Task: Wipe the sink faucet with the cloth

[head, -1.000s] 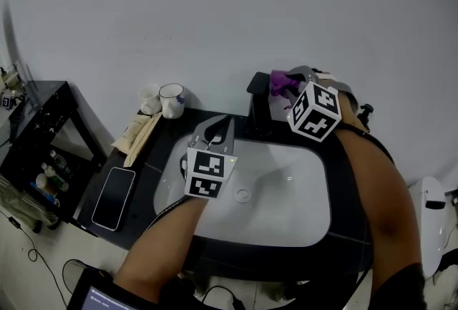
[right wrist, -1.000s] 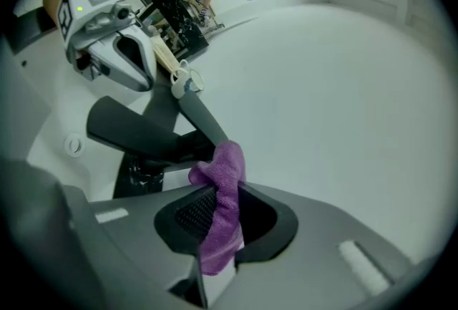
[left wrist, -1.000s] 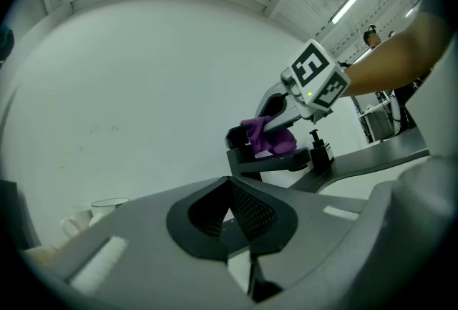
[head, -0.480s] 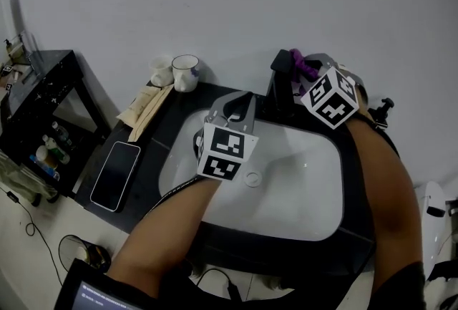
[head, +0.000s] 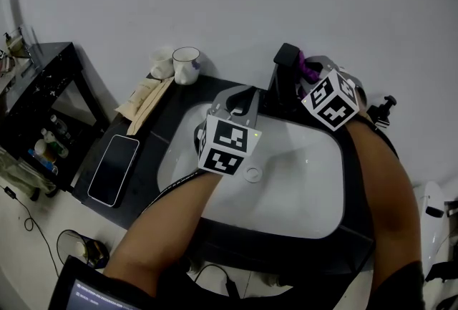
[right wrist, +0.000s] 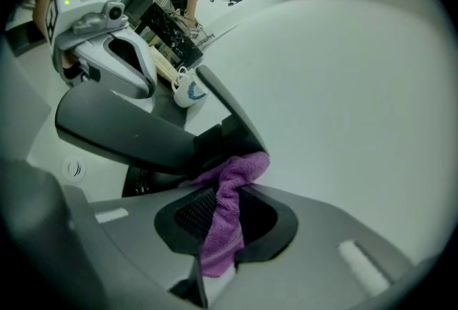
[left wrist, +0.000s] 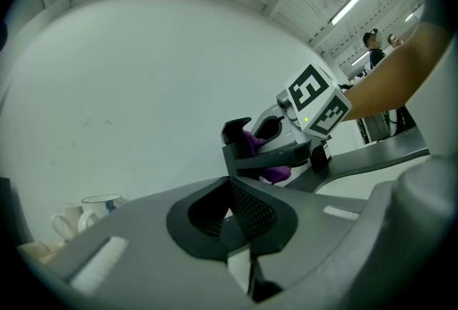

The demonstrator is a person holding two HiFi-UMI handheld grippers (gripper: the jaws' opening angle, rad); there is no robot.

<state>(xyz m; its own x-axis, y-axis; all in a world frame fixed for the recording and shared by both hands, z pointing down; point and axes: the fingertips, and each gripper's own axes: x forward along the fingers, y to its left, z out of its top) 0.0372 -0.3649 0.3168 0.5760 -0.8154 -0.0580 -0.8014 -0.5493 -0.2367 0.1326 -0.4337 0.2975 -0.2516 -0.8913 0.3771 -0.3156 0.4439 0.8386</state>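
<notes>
A black faucet (head: 285,78) stands at the back rim of the white sink (head: 300,187). My right gripper (head: 312,76) is right behind its top, shut on a purple cloth (head: 308,66). In the right gripper view the cloth (right wrist: 223,219) hangs pinched between the jaws, and its upper end touches the faucet (right wrist: 129,133). My left gripper (head: 239,101) hovers over the sink's back left, shut with nothing in it. The left gripper view looks past its closed jaws (left wrist: 233,212) to the faucet (left wrist: 236,151), the cloth (left wrist: 259,152) and the right gripper's body (left wrist: 309,109).
On the black counter left of the sink lie a phone (head: 114,170) and a pale packet with sticks (head: 144,100). Two mugs (head: 185,64) stand at the wall. A black shelf (head: 44,97) with bottles is further left. The drain (head: 252,174) is in the basin.
The head view has shifted, so everything sits a bit higher and further right in the picture. Both grippers keep about the same places relative to the faucet; the cloth stays against its top.
</notes>
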